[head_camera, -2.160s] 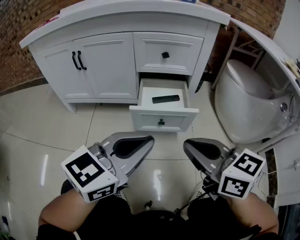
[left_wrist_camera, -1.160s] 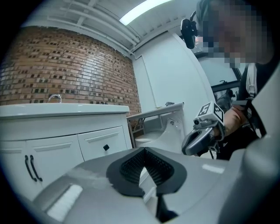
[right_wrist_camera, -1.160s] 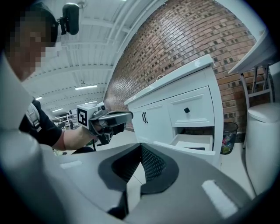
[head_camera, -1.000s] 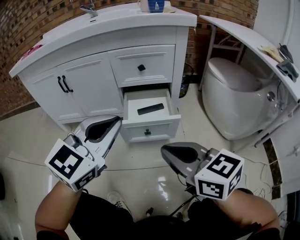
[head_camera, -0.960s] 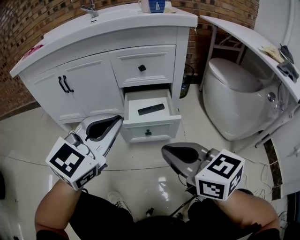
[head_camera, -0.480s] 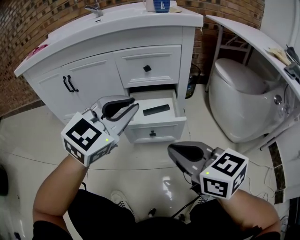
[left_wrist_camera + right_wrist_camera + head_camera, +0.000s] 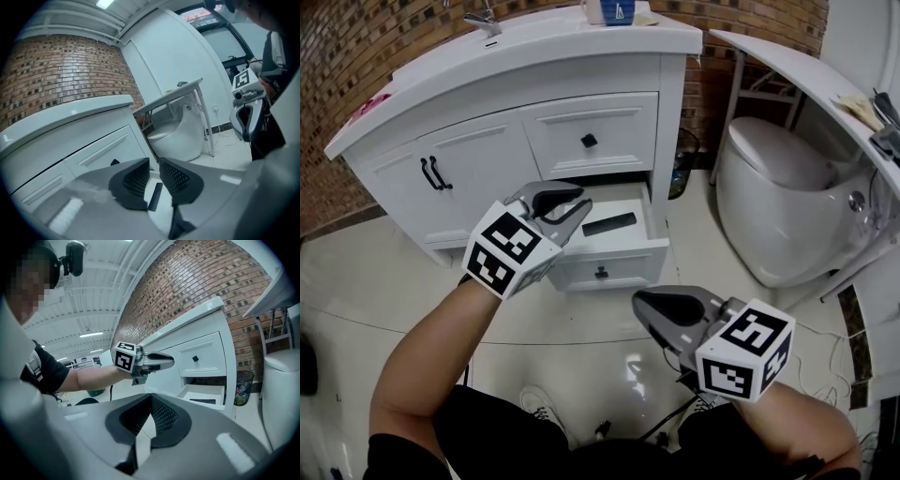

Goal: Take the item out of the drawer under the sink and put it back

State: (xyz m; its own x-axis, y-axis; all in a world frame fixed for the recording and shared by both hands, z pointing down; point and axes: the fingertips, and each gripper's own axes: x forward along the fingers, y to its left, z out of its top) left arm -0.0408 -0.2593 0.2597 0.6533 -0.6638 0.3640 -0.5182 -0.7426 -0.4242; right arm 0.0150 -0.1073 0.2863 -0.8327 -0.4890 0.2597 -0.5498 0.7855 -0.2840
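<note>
Beneath sink, head view: white vanity [image 7: 487,159], bottom drawer [image 7: 605,269] pulled open. Flat black item [image 7: 608,224] lies inside on drawer bottom, not yet lifted. Poised over drawer's left edge: left gripper [image 7: 574,208], likely lining up for pickup. Well back over floor: right gripper [image 7: 649,302], idle.

Left gripper view: fingers [image 7: 136,180] slightly apart, just been opening, nothing between pads. Item [image 7: 155,197] shows beyond gap, so aim seems set on it.

Right gripper view: fingers [image 7: 161,416] together, empty. Probably parked clear to give left room.
</note>
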